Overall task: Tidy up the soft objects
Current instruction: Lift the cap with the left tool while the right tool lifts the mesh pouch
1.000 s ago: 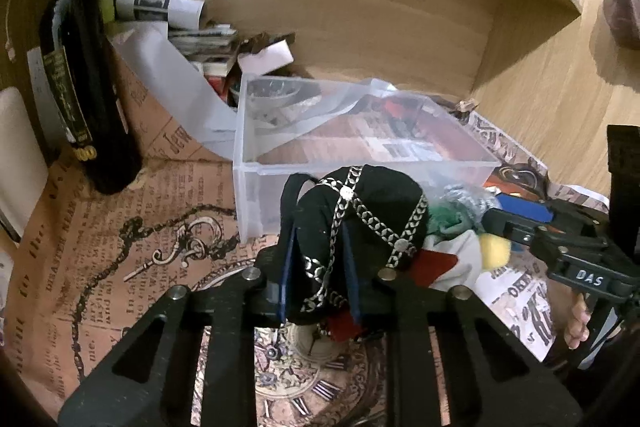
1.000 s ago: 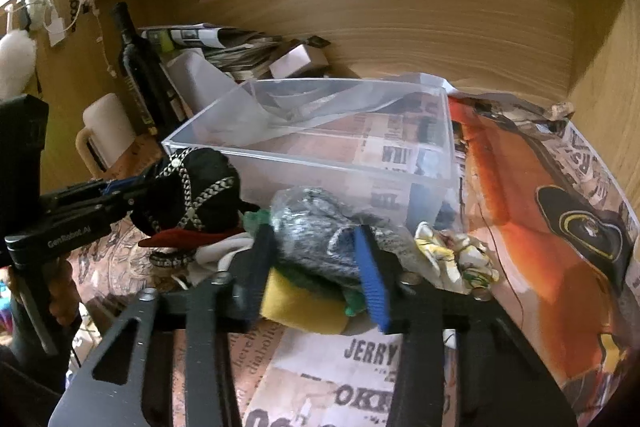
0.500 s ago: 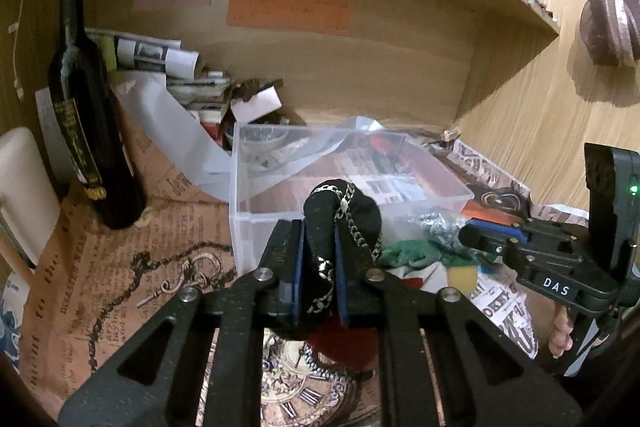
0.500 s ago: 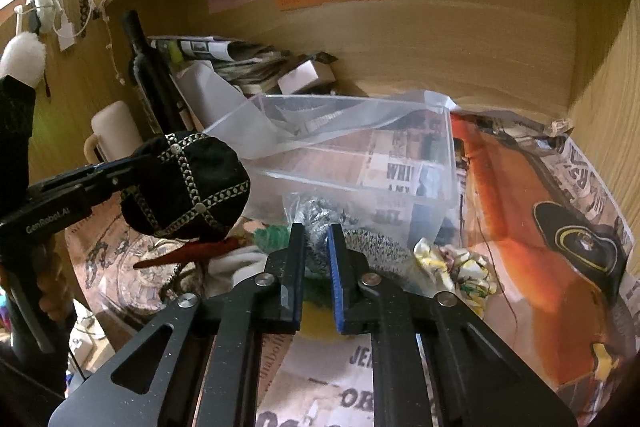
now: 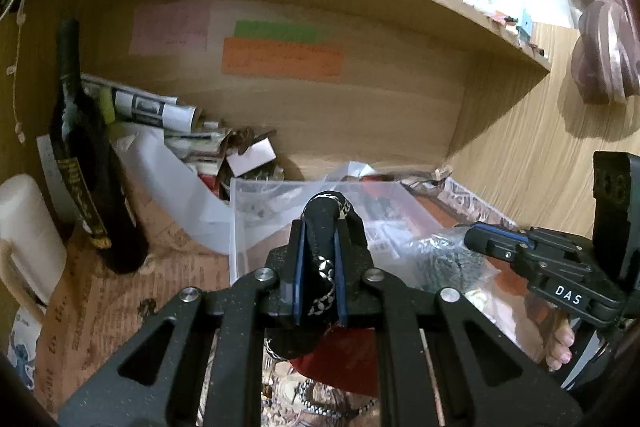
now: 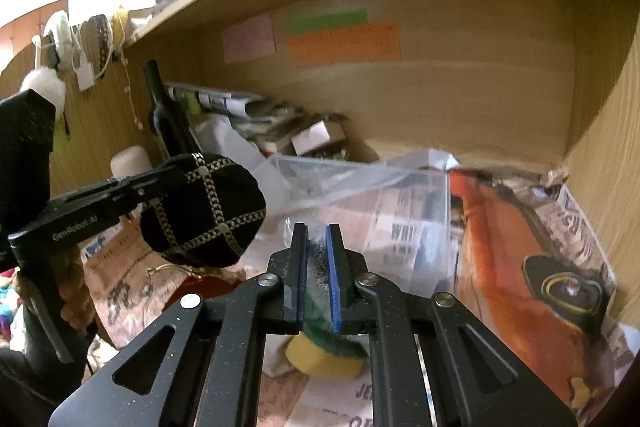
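My left gripper (image 5: 320, 247) is shut on a black soft pouch with silver chain trim (image 5: 326, 223) and holds it in the air in front of the clear plastic bin (image 5: 256, 195). The pouch also shows in the right wrist view (image 6: 208, 211), hanging from the left gripper at the left. My right gripper (image 6: 317, 255) is shut on a clear bag holding a grey scouring pad (image 6: 316, 267) with green and yellow sponges (image 6: 324, 357) below, raised in front of the bin (image 6: 400, 187). That bag also shows in the left wrist view (image 5: 440, 259).
A dark wine bottle (image 5: 88, 163) and a white mug (image 5: 28, 239) stand at the left. Rolled newspapers and clutter (image 5: 176, 123) lie behind the bin. Printed newspaper sheets (image 6: 520, 247) cover the shelf floor. Red fabric (image 5: 340, 355) lies below my left gripper. Wooden walls close in behind and to the right.
Both grippers closed on their objects and lifted them off the shelf floor. The pouch and the sponge bag now hang higher, in front of the bin.
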A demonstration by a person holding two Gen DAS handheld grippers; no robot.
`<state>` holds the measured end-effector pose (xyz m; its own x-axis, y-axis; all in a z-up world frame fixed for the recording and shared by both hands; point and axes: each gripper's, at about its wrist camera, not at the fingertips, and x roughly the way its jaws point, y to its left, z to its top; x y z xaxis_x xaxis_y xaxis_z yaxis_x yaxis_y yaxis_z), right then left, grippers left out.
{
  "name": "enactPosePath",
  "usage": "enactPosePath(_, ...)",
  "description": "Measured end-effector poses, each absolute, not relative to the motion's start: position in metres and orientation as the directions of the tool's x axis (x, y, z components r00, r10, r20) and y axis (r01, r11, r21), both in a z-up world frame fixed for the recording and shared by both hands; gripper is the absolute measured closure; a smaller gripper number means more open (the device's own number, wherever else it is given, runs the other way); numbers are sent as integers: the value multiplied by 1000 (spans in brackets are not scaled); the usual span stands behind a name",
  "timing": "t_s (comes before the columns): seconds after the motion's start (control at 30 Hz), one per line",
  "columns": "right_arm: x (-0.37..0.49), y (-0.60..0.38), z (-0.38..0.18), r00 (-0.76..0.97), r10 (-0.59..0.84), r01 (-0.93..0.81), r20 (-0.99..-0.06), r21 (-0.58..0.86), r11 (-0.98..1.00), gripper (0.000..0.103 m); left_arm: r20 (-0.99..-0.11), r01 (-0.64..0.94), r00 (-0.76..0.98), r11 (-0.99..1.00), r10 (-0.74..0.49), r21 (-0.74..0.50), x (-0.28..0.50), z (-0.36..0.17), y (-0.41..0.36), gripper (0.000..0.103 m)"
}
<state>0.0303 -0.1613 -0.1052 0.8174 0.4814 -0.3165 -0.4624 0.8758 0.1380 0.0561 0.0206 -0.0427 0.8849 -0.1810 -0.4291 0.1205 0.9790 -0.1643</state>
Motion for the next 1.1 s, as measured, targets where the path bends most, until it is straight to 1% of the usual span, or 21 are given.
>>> enactPosePath(0.17, 33, -160, -92, 833, 475, -460, -284, 123, 879, 96, -416, 125, 890, 978, -184, -164, 64, -32, 23, 91)
enactPosePath(0.37, 39, -162, -74, 846, 473, -460, -245, 111, 881, 97, -400, 125, 896, 974, -194, -191, 79, -20, 31, 91)
enactPosePath(0.47, 44, -162, -77, 833, 483, -471, -270, 112, 875, 97, -410, 126, 890, 972, -199, -199, 88, -22, 32, 91)
enactPosePath(0.53, 46, -162, -84, 833, 464, -458, -301, 97, 884, 96, -416, 123, 887, 972, -199, -202, 92, -25, 33, 91)
enactPosePath(0.6, 50, -161, -95, 817, 461, -456, -346, 101, 884, 89, -423, 118, 884, 972, -196, -205, 96, -28, 35, 91)
enactPosePath(0.63, 52, -161, -100, 813, 456, -452, -362, 102, 886, 76, -427, 118, 882, 971, -198, -207, 98, -29, 35, 91)
enactPosePath(0.67, 53, -162, -104, 812, 444, -441, -379, 100, 892, 59, -429, 119, 881, 971, -199, -208, 99, -30, 36, 91)
enactPosePath(0.7, 54, -164, -110, 813, 428, -428, -395, 95, 899, 52, -431, 117, 881, 972, -197, -205, 100, -31, 36, 91)
enactPosePath(0.73, 55, -166, -117, 813, 415, -414, -410, 94, 905, 43, -432, 114, 881, 973, -192, -200, 100, -32, 36, 91)
enactPosePath(0.77, 56, -168, -122, 807, 411, -409, -424, 100, 907, 39, -432, 112, 882, 974, -188, -195, 100, -32, 36, 91)
enactPosePath(0.9, 63, -176, -143, 775, 406, -386, -485, 146, 911, 35, -448, 110, 875, 976, -184, -187, 104, -38, 36, 91)
enactPosePath(1.03, 78, -176, -154, 740, 414, -384, -530, 172, 907, 35, -470, 105, 863, 977, -183, -186, 106, -45, 35, 91)
enactPosePath(1.1, 80, -174, -156, 734, 417, -388, -536, 172, 905, 35, -477, 102, 860, 977, -180, -185, 107, -48, 34, 91)
